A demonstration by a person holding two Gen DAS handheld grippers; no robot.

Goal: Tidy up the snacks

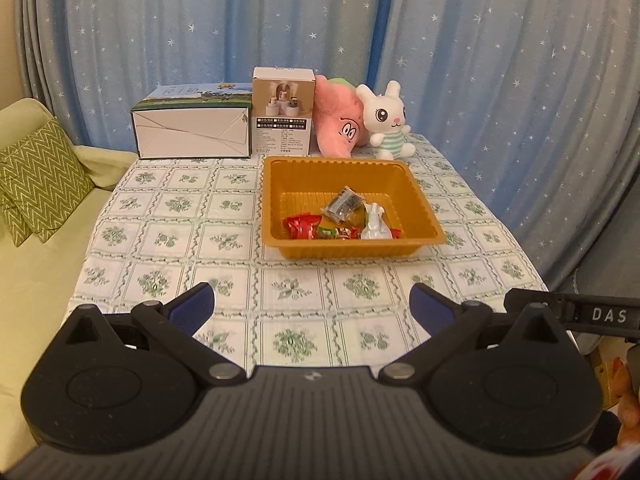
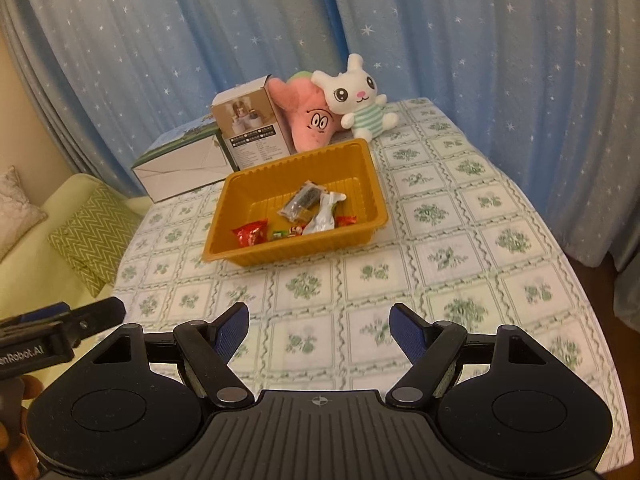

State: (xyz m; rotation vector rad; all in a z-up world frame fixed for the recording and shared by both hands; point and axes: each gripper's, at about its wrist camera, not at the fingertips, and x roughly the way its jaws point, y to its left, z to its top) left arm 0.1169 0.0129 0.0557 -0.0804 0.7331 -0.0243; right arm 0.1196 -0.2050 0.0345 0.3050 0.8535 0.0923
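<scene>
Orange tray, blue starry curtain

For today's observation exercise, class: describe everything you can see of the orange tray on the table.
The orange tray is a shallow rectangular container, apparently thin moulded plastic, with ribbed sloping walls and a flared rim. It sits upright and level on the floral tablecloth, just in front of the upright product box and the pink plush. Inside, toward its near side, lie several wrapped snacks: a red packet, a clear packet of dark contents and a silver-white packet. Nothing else is touching it.
</scene>
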